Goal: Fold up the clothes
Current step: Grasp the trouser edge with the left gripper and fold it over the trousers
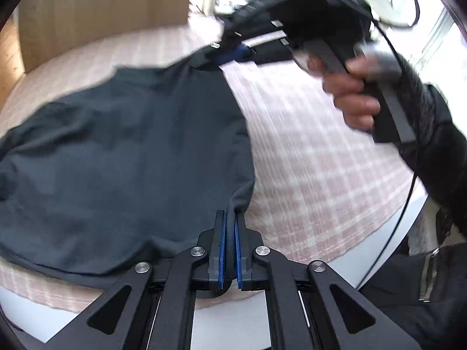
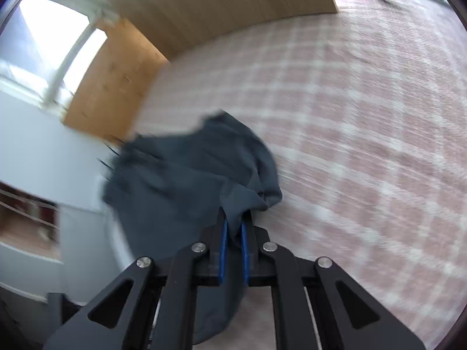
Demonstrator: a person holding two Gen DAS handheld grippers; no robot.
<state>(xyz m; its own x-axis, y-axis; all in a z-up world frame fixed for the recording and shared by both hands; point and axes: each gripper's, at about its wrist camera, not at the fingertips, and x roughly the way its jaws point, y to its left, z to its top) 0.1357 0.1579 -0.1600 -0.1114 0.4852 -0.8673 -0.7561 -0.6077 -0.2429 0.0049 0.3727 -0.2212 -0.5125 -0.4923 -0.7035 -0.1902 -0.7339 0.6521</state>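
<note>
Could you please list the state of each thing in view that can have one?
Shirt: spread on the bed, unfolded, pinched at two edges.
Left tongs: shut on shirt.
Right tongs: shut on shirt.
Bed: covered by a checked pink sheet.

Bed w/ pink-and-white checked cover (image 2: 335,122) fills most of both views. Light wood headboard (image 2: 221,3) stands at its far edge; an orange-brown wood panel (image 2: 113,78) is left of the headboard. Bright window (image 2: 58,46) left of that panel, white wall (image 2: 38,157) below it. More windows (image 1: 432,32) right of the headboard, strong daylight. Heavy motion blur.
</note>
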